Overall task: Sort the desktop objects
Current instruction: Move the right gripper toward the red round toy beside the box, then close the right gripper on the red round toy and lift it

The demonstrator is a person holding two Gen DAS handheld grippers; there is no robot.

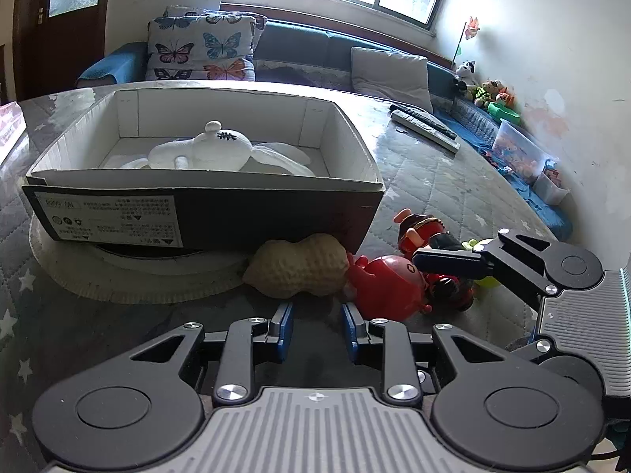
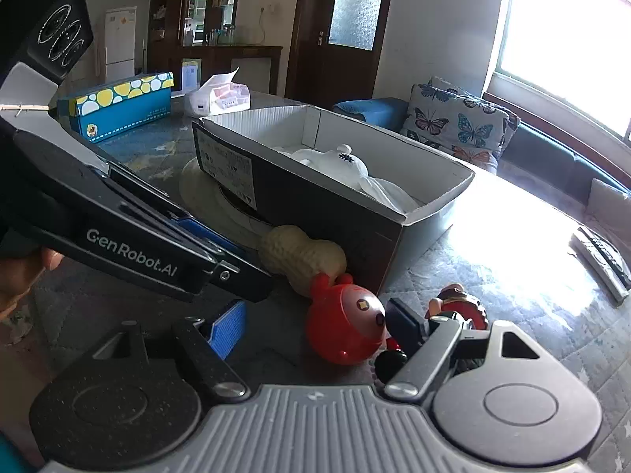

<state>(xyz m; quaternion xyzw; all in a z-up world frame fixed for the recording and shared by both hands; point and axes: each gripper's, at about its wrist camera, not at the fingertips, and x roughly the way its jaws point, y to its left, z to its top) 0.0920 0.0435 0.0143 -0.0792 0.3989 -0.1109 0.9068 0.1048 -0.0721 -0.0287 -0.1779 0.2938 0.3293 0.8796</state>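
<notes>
A black cardboard box (image 1: 205, 213) with a white inside holds a white plush toy (image 1: 213, 149); the box also shows in the right wrist view (image 2: 327, 213). In front of it lie a tan peanut-shaped toy (image 1: 299, 272), a round red toy (image 1: 390, 287) and a red and black figure (image 1: 430, 232). My left gripper (image 1: 317, 325) is open and empty, just short of the peanut toy and the red toy. My right gripper (image 2: 315, 325) is open, with the red toy (image 2: 347, 323) between its fingers; whether the pads touch it I cannot tell.
The box rests on a round cream mat (image 1: 130, 276) on a grey quilted table. Remote controls (image 1: 426, 124) lie at the far right. A blue and yellow dotted box (image 2: 118, 104) and a tissue pack (image 2: 219, 98) stand behind. A sofa with cushions is beyond.
</notes>
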